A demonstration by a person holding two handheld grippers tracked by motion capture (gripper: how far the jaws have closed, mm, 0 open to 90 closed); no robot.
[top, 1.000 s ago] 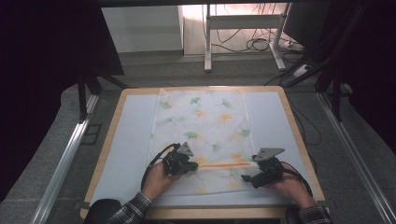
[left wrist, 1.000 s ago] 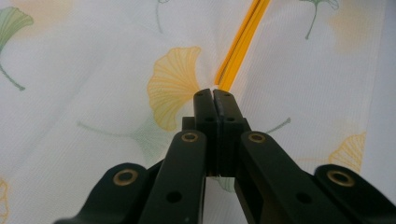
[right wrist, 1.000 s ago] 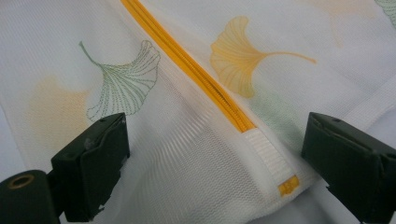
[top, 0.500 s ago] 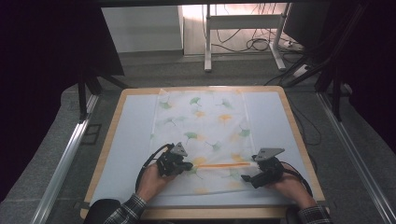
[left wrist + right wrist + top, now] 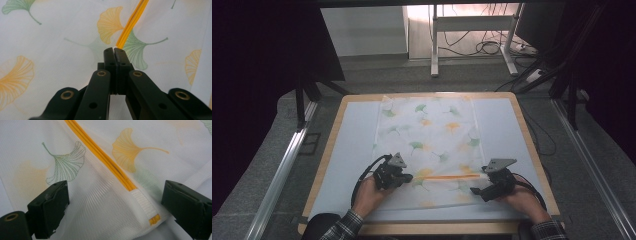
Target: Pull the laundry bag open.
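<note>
A white mesh bag (image 5: 427, 130) printed with green and orange ginkgo leaves lies flat on the pale blue mat (image 5: 354, 145). An orange zipper (image 5: 452, 176) runs across its near end. My left gripper (image 5: 408, 178) sits at the zipper's left end. In the left gripper view its jaws (image 5: 115, 50) are pressed shut where the zipper (image 5: 130, 22) starts, and the pull is hidden between them. My right gripper (image 5: 478, 184) is open at the zipper's right end. Its jaws (image 5: 115, 187) straddle the zipper's end (image 5: 125, 182) and a white fabric tab (image 5: 145, 206) without touching them.
The mat lies on a table with a wooden rim (image 5: 328, 155). Metal rails (image 5: 282, 170) run along both sides on the grey floor. Desk legs and cables (image 5: 484, 47) stand beyond the far edge. Bare mat flanks the bag left and right.
My left gripper has slid a little to the left along the bag, and the visible orange zipper line has grown longer on that side. The right gripper has stayed put.
</note>
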